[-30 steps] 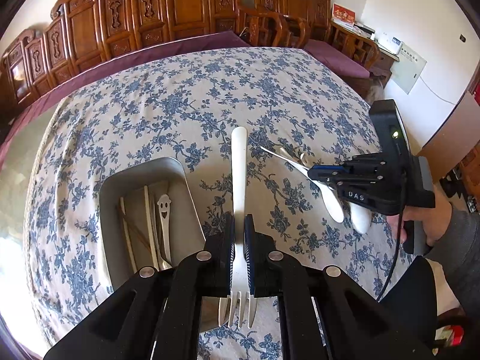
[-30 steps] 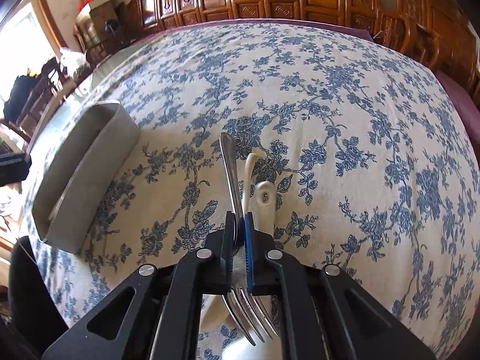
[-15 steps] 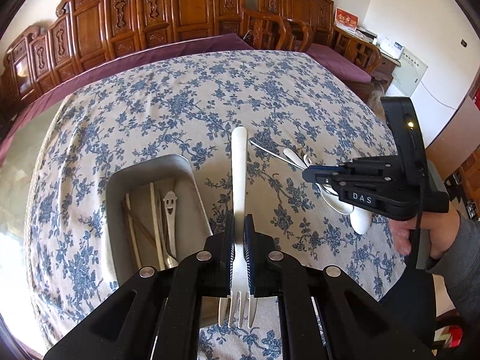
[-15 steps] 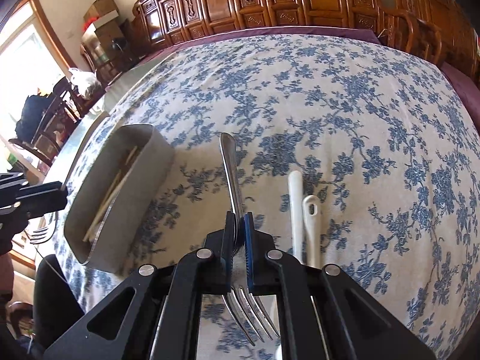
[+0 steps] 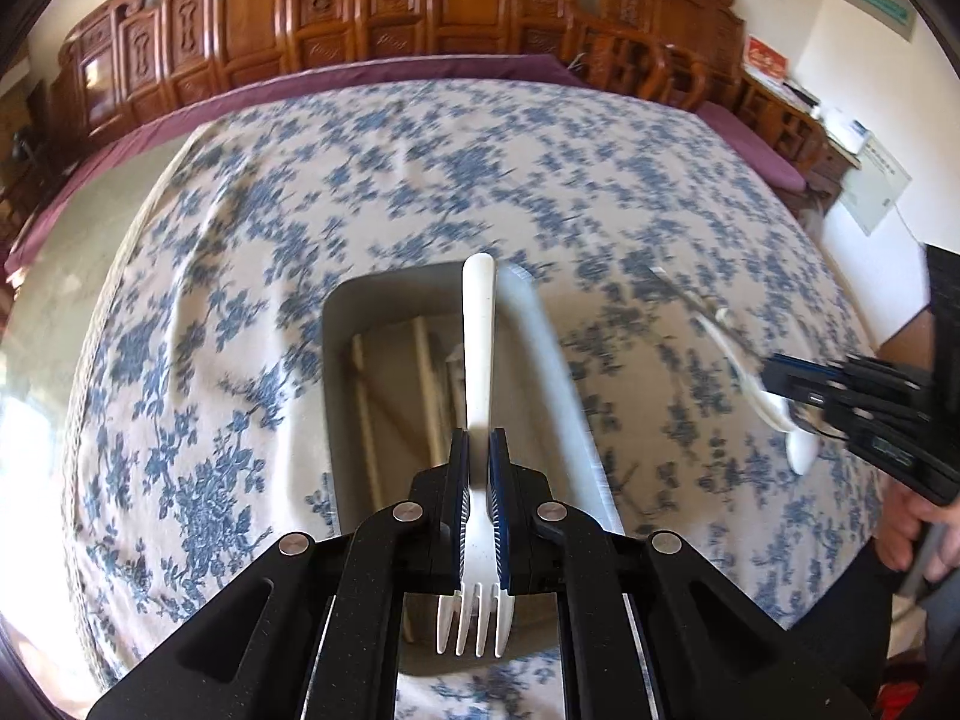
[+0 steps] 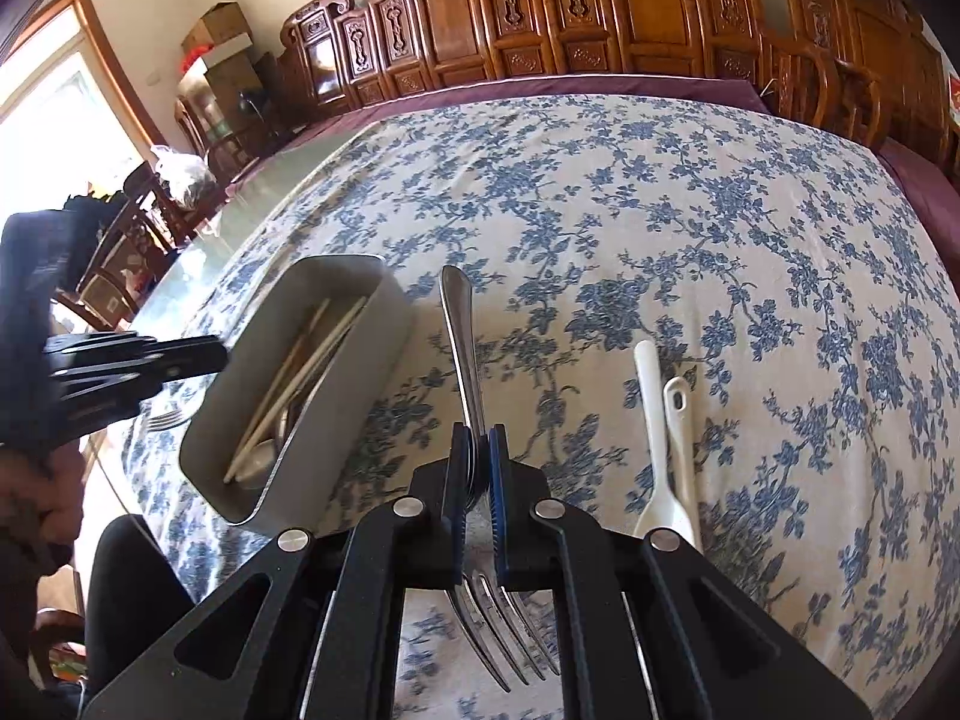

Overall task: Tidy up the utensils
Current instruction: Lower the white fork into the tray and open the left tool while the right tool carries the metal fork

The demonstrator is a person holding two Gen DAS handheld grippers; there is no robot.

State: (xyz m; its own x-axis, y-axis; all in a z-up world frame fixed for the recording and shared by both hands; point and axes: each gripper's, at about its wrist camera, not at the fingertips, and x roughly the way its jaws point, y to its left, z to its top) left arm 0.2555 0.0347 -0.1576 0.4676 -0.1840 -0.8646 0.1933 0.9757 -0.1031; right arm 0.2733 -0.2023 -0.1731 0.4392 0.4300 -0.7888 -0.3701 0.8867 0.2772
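Observation:
My left gripper (image 5: 478,438) is shut on a white plastic fork (image 5: 478,354), held over the grey metal tray (image 5: 336,360), handle pointing away. The tray (image 6: 336,384) holds chopsticks (image 6: 294,390) and other utensils. My right gripper (image 6: 478,438) is shut on a metal fork (image 6: 459,336), held above the tablecloth to the right of the tray. Two white plastic utensils (image 6: 666,432) lie on the cloth to the right of it. The left gripper (image 6: 222,351) shows at the tray's left side in the right wrist view.
The table carries a blue floral cloth (image 6: 660,210). Carved wooden chairs (image 5: 372,6) line the far side. The person's hand (image 5: 924,534) holds the right gripper (image 5: 771,369) at the table's right edge.
My left gripper has moved left with the white fork, from beside the tray to over it. My right gripper has lifted the metal fork and drawn back from the white utensils.

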